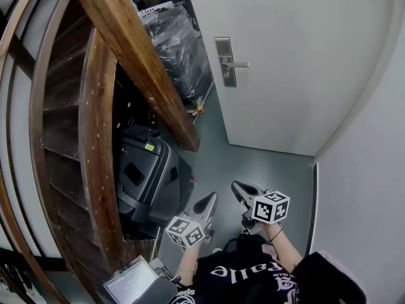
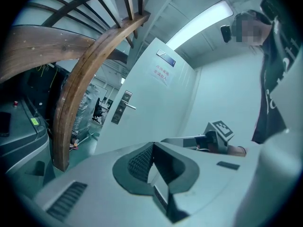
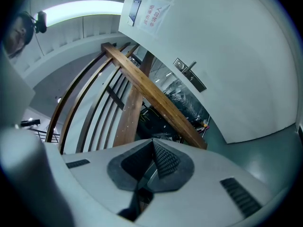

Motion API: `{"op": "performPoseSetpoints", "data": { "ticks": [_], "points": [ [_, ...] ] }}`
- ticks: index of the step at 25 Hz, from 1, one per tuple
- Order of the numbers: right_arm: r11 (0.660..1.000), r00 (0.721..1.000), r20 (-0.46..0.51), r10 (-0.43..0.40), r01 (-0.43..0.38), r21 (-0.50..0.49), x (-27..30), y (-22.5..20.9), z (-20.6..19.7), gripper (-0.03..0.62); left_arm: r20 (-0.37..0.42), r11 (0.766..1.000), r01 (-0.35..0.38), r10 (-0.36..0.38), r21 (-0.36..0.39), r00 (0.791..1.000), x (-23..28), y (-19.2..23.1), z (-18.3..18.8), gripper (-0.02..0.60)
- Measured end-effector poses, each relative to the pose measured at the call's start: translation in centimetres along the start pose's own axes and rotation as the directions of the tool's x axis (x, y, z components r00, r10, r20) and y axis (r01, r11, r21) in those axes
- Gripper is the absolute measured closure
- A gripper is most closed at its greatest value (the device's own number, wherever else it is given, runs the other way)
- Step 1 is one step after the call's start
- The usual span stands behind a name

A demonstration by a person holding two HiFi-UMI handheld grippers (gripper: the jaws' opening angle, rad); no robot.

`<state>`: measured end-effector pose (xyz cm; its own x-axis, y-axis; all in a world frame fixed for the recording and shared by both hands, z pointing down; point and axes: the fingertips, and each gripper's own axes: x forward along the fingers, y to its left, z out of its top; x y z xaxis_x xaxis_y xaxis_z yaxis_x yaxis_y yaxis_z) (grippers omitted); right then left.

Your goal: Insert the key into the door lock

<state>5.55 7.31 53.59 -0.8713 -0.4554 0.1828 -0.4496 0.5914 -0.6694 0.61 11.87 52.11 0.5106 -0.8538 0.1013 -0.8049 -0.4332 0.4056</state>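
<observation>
Left gripper (image 1: 207,201) and right gripper (image 1: 237,189) nearest, low, side by side above smooth grey-green floor (image 1: 253,160). Narrow hallway: white door (image 1: 297,56) far, curved wooden stair rail (image 1: 136,56) left. Both point at door, jaws closed tip to tip, dark ribbed pads (image 2: 139,163) meeting. Metal lock plate (image 1: 224,62) with lever on door's left edge, well apart. Key not discernible.

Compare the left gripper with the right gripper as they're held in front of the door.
The left gripper is beside the black machine; the right gripper is nearer the white wall. The left gripper leans rightward, the right gripper leftward, so their tips converge. Shared: both have jaws together with no key visible between them, and both are well short of the lock plate on the door.
</observation>
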Motion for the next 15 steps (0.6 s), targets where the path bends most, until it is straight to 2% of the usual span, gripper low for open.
{"op": "performPoseSetpoints", "data": {
  "ticks": [8, 15],
  "points": [
    [1.000, 1.000, 0.008, -0.002, 0.002, 0.031, 1.9, 5.3, -4.9, 0.576, -0.010, 1.000, -0.010, 0.010, 0.008, 1.000, -7.9, 1.4, -0.4, 0.577],
    [0.998, 1.000, -0.013, -0.012, 0.012, 0.060, 2.5, 10.1, -11.1, 0.576, -0.025, 0.999, -0.032, 0.031, -0.019, 0.999, -15.4, 2.5, -2.6, 0.577]
  ]
}}
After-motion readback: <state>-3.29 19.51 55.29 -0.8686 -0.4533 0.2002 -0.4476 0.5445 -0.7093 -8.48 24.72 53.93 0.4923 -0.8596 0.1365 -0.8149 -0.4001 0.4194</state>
